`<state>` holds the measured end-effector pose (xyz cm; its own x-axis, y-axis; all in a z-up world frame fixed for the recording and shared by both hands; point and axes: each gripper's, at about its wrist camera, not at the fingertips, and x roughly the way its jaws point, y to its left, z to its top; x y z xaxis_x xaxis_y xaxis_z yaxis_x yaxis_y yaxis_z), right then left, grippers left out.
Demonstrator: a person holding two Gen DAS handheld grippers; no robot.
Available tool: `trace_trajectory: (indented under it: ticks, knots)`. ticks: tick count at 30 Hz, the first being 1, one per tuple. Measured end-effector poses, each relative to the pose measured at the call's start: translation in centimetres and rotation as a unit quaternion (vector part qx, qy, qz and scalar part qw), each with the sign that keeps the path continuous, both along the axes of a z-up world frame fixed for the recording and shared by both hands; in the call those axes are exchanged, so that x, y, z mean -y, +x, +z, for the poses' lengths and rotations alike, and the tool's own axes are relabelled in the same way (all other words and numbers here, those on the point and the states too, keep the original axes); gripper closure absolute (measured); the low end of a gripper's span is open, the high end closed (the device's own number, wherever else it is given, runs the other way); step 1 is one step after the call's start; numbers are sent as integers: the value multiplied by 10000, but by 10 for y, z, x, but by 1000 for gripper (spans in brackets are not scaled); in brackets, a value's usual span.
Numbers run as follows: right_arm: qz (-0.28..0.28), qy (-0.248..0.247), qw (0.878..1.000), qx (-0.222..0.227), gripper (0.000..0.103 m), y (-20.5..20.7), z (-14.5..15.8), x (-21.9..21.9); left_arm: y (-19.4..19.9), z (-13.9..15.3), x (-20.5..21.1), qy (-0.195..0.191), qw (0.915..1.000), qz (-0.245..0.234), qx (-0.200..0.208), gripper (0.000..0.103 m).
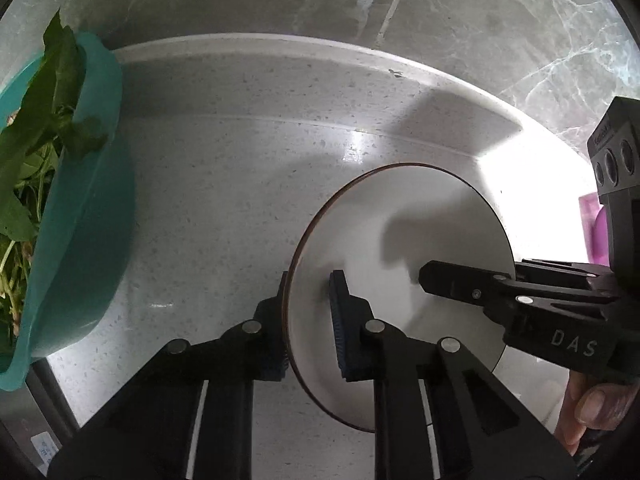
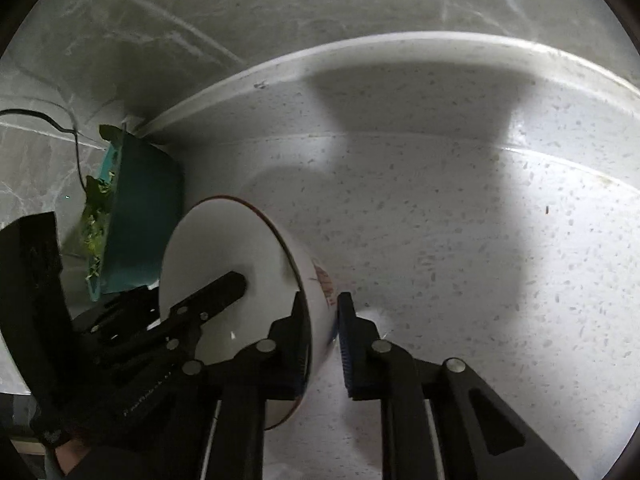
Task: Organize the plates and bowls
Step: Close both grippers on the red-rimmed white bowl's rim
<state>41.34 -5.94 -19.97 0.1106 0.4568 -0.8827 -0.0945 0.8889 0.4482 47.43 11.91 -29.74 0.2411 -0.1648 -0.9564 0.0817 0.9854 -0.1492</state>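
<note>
A white bowl (image 1: 400, 208) with a thin brown rim stands on the speckled counter (image 1: 220, 200). My left gripper (image 1: 310, 320) is shut on the bowl's left rim, with one pad outside the wall and the other inside. The right gripper (image 1: 472, 276) comes in from the right, and one of its fingers (image 1: 448, 280) reaches into the bowl. In the right wrist view the bowl (image 2: 224, 240) shows a red pattern on its outer wall. My right gripper (image 2: 322, 340) is shut across that wall. The left gripper (image 2: 192, 292) holds the opposite rim.
A teal basin (image 1: 80, 220) full of green leaves stands to the left of the bowl, also seen as the teal basin (image 2: 140, 220). A raised ledge and marble wall (image 1: 320, 0) close off the back. A pink object (image 1: 592, 228) sits at the far right. A black cable (image 2: 76, 140) hangs on the wall.
</note>
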Motion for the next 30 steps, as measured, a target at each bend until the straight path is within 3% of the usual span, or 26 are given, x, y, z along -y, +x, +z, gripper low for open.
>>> trace_trajectory:
  ticks: [6, 17, 30]
  knots:
    - [-78, 39, 10000, -26, 88, -2, -2, 3, -4, -3, -2, -31, 10000, -30, 7, 90]
    - [-278, 59, 9996, 17, 88, -22, 17, 38, -11, 24, 15, -91, 9996, -235, 105, 91]
    - [-714, 24, 9970, 300, 87, -97, 70, 111, -71, 72, 90, -223, 9939, -1005, 390, 91]
